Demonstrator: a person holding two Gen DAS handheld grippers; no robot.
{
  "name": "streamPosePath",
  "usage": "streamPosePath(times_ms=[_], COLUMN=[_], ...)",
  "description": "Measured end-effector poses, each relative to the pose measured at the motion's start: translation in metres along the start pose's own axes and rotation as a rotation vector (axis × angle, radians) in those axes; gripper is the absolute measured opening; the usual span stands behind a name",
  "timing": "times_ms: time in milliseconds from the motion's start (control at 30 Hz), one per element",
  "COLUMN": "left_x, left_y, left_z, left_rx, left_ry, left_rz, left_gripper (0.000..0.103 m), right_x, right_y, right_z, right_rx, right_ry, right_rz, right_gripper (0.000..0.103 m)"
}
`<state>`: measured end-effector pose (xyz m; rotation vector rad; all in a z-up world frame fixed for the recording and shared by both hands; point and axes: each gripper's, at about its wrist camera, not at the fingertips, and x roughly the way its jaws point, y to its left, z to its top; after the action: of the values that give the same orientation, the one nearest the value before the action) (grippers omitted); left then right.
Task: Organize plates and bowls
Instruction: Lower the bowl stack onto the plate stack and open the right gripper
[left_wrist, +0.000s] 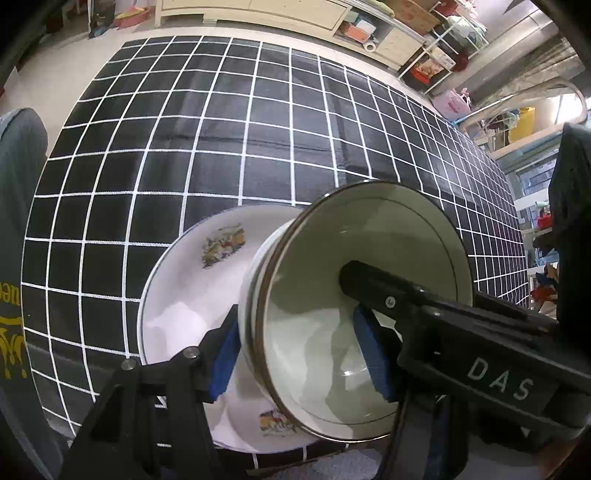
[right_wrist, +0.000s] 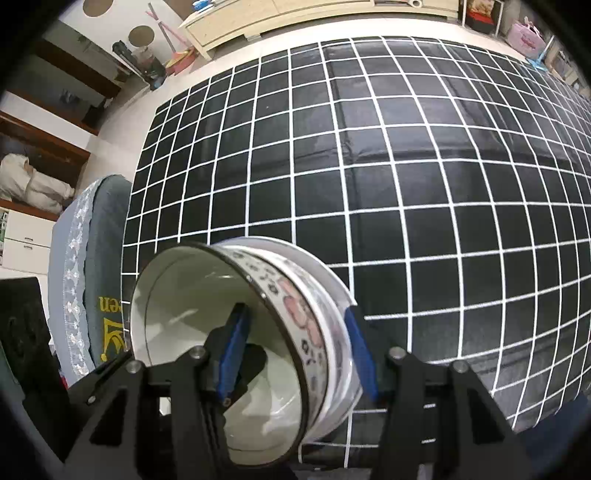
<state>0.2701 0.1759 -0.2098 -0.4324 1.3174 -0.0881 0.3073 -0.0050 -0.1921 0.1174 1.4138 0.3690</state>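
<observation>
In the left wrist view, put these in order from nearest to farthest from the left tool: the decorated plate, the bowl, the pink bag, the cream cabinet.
1. The bowl: gripped between the pads of the left tool.
2. The decorated plate: just behind the bowl, on the checked cloth.
3. Pink bag, far right, and cream cabinet, top: both beyond the table, too close to call.

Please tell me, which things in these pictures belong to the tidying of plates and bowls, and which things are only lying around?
For the job:
- bowl held in the left gripper
- plate on the checked tablecloth, below that bowl
- flowered bowl held in the right gripper

Only lying around:
- shelves with boxes
- pink bag
- low cabinet
</observation>
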Motion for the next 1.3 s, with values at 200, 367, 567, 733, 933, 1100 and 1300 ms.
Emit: streamPosePath(times_ms=[200, 367, 567, 733, 933, 1100, 1300], left_x=[0.002, 0.003, 0.007, 0.007, -0.009, -0.044, -0.081], left_y=[0.000, -0.009, -0.012, -0.013, -0.012, -0.014, -0.037], left_z=[0.005, 0.005, 0.008, 0.008, 0.008, 0.003, -0.023], left_rx=[0.009, 0.027, 0.031, 0.043, 0.057, 0.066, 0.133], left_ry=[-0.003, -0.016, -0.011, -0.012, -0.067, -0.150, -0.267], left_rz=[0.010, 0.032, 0.037, 0.044, 0.076, 0.086, 0.122], left_gripper=[0.058, 0.057, 0.057, 0.057, 0.057, 0.057, 0.057], right_x=[0.003, 0.005, 0.005, 0.005, -0.020, -0.046, -0.084], right_y=[-0.003, -0.008, -0.009, -0.011, -0.005, -0.016, -0.025], right_z=[0.005, 0.004, 0.004, 0.003, 0.002, -0.005, -0.031], right_rx=[0.004, 0.008, 0.012, 0.011, -0.073, -0.050, -0.069], right_ry=[0.004, 0.011, 0.015, 0.015, -0.085, -0.149, -0.241], right_rz=[0.000, 0.013, 0.026, 0.040, -0.003, -0.002, -0.028], right_gripper=[0.057, 0.057, 0.057, 0.056, 0.057, 0.057, 0.057])
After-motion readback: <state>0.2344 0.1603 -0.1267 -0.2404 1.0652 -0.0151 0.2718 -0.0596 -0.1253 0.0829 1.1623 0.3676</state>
